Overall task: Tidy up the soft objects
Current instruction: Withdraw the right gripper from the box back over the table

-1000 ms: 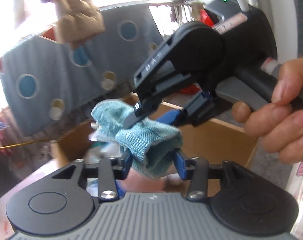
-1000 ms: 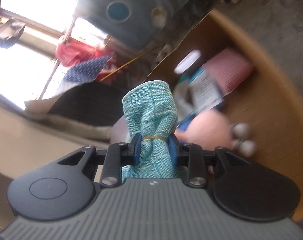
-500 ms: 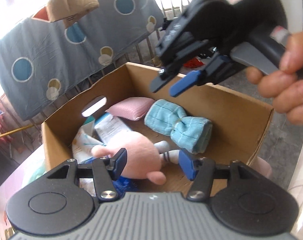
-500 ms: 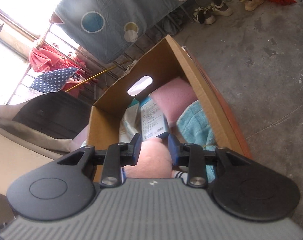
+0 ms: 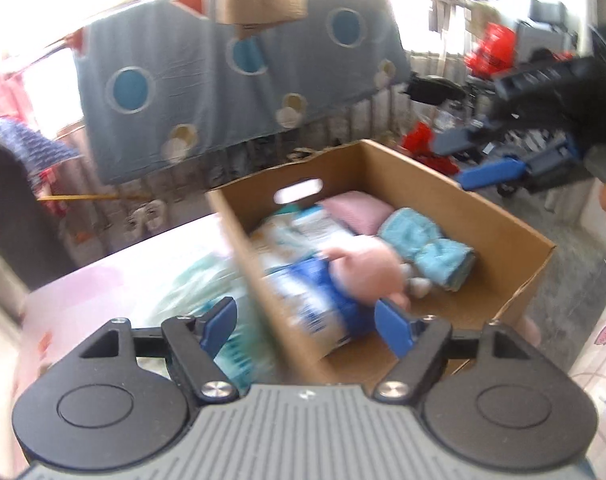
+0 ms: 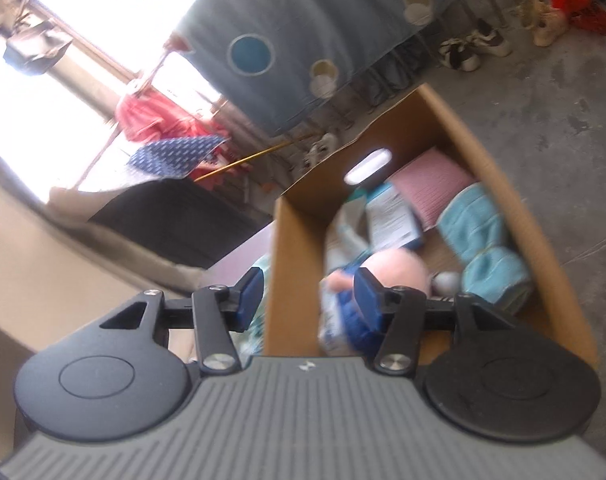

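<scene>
A cardboard box [image 5: 499, 220] [image 6: 293, 248] holds a teal towel tied with a band [image 5: 427, 248] [image 6: 487, 248], a pink plush toy [image 5: 367, 268] [image 6: 391, 268], a pink cushion [image 5: 355, 210] [image 6: 431, 184] and printed packets [image 5: 303, 232] [image 6: 391, 216]. My left gripper [image 5: 307, 320] is open and empty above the box's near wall. My right gripper [image 6: 307, 296] is open and empty, also above that wall; it shows at the upper right of the left wrist view [image 5: 487, 160]. A teal soft item [image 5: 207, 292] lies outside the box on the left.
The box stands by a pink-covered surface [image 5: 103, 280]. A blue sheet with circles [image 5: 223, 80] [image 6: 303, 32] hangs on a railing behind. Shoes [image 6: 471, 48] and red bags [image 5: 491, 48] lie on the concrete floor [image 6: 543, 120]. A dark sofa [image 6: 175, 216] is at left.
Both grippers let go of the teal towel, which dropped into the box. Both then drew back and left, and their jaws opened wider.
</scene>
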`<state>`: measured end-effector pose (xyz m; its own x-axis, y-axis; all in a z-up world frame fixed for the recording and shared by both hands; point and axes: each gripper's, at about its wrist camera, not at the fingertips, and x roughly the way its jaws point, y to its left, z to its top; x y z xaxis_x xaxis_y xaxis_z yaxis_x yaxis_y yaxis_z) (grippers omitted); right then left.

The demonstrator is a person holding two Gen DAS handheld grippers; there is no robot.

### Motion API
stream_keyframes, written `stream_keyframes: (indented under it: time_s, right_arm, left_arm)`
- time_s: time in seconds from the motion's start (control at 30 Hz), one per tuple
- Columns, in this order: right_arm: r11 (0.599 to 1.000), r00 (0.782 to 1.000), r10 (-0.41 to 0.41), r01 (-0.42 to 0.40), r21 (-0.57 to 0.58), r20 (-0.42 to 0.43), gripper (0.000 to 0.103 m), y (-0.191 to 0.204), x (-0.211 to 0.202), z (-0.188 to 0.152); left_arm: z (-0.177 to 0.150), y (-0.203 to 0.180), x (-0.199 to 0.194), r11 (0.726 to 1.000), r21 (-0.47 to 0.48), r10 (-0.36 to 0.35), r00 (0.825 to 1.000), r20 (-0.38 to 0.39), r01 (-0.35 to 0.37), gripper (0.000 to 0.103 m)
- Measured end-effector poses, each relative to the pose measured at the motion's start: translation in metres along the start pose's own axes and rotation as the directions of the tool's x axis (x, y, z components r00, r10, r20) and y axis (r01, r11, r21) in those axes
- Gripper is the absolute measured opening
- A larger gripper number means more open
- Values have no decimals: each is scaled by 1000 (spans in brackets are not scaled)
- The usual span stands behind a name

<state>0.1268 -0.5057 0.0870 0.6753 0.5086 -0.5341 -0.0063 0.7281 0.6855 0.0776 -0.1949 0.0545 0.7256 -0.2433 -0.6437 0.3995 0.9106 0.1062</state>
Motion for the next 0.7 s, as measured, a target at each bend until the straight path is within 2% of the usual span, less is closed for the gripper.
stream_keyframes:
  time_s: [0.2,0.33,0.47,0.57,0.63,0.7]
  right_arm:
    - [996,993,91,-91,0,-76,51,40,26,-31]
    - [987,977,155,-158,-11,-148,51,76,57,-54]
    - [975,947,210,-221,-16,-245,51,115,100,-77]
    - [969,918,229,-246,-11,-325,51,143,142,-94]
    - [968,896,228,-250,-10,-382,51,162,174,-105]
    - [969,875,215,-245,-15,-434,51,181,206,-120]
  left_arm:
    - [-36,63,-49,989,-95,112,994,-1,-111,78]
    - [-66,106,-69,961,-190,196,980,-35,-199,78]
    - [-97,148,-77,914,-300,259,962,-87,-273,77]
    - [-122,176,-74,866,-365,313,940,-134,-341,75]
    - [-139,190,-70,845,-391,332,931,-152,-365,67]
    - [-151,201,-64,838,-410,323,933,-158,-360,62]
